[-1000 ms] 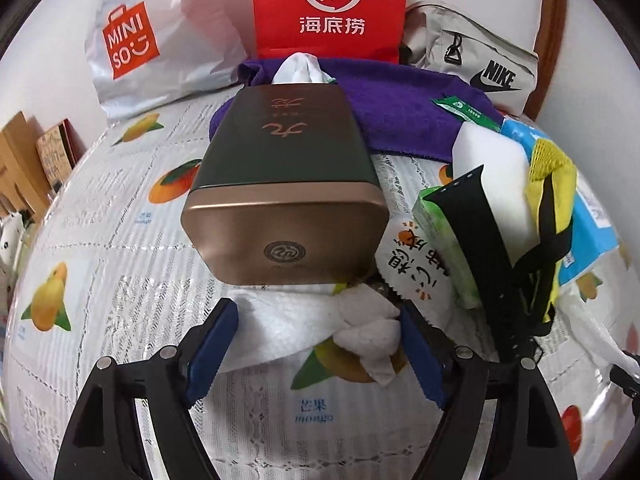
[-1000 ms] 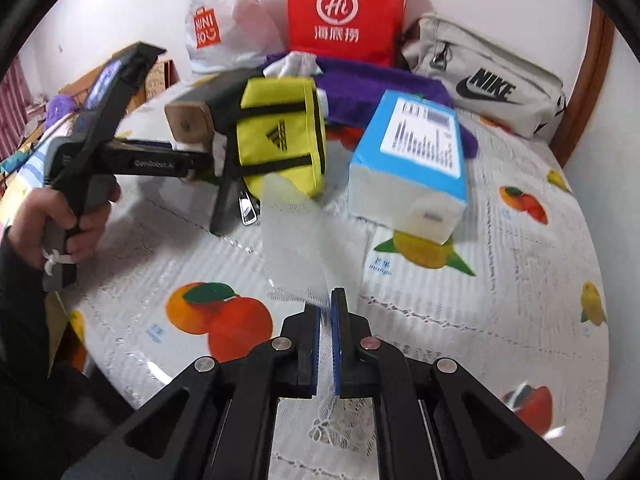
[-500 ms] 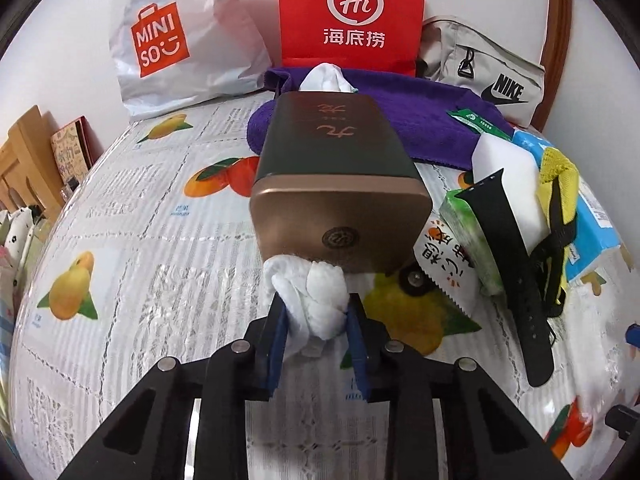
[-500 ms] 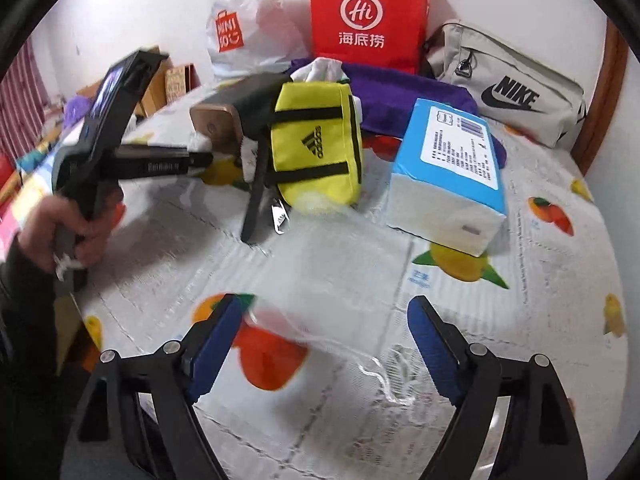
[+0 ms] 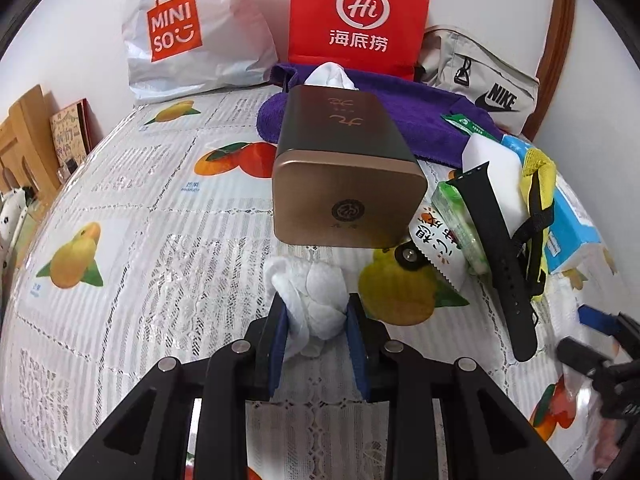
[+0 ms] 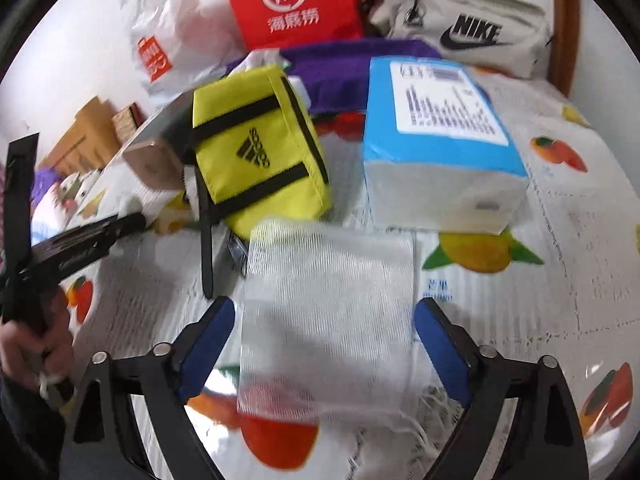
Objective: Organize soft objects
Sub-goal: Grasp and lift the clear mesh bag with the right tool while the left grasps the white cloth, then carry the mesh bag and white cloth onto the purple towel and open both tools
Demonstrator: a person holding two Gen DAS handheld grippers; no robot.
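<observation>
My left gripper (image 5: 316, 314) is shut on a crumpled white tissue (image 5: 316, 284), held just in front of the bronze-ended tissue box (image 5: 348, 184) on the fruit-print tablecloth (image 5: 140, 240). In the right wrist view, my right gripper (image 6: 325, 310) is open and its jaws are still opening. A white mesh cloth (image 6: 328, 280) lies flat between the blue pads (image 6: 208, 340), which do not press on it. Behind the cloth sit a yellow Adidas pouch (image 6: 256, 156) and a blue-and-white tissue pack (image 6: 440, 140). A purple towel (image 5: 420, 120) lies behind the box.
Against the back wall stand a red paper bag (image 5: 360, 20), a white Miniso bag (image 5: 188, 32) and a grey Nike pouch (image 5: 488, 84). A black watch strap (image 5: 496, 240) and a green packet (image 5: 460, 220) lie right of the box. Wooden furniture (image 5: 24, 132) is at the left edge.
My left gripper closed on the crumpled tissue and drew it slightly away from the box. My right gripper opened wide and let go of the mesh cloth, which now lies spread between its fingers.
</observation>
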